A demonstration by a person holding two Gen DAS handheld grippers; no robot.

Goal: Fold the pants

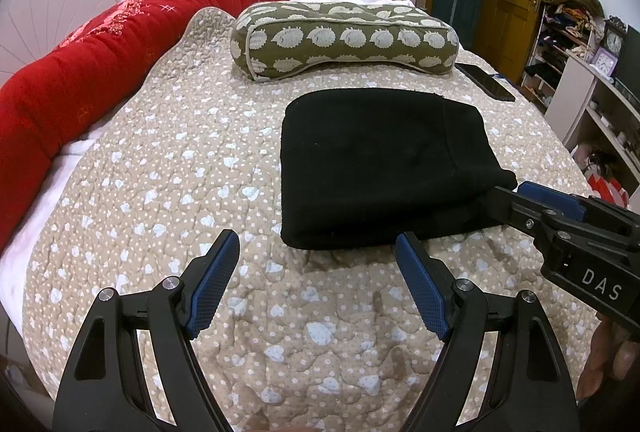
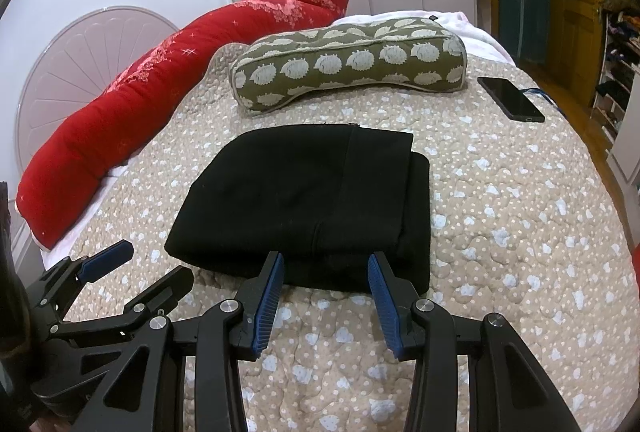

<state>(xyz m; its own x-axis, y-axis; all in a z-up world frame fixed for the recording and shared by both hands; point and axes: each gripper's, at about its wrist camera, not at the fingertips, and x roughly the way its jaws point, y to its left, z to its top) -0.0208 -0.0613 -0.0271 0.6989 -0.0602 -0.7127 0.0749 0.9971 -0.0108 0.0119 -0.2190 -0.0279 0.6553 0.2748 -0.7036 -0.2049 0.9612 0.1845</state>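
Pants, black and already folded into a thick squarish bundle, lie on my quilted beige bedspread near the middle of the bed, with the hedgehog-print pillow beyond them and the long red bolster along the far left edge. My right gripper sits at the near edge of the bundle, jaws parted and pressing on nothing, its blue pads just at the cloth's hem. My left gripper hangs over bare quilt left of the bundle, jaws spread wide and empty. A dark phone rests on the bedspread to the right of the pillow, well apart from the pants.
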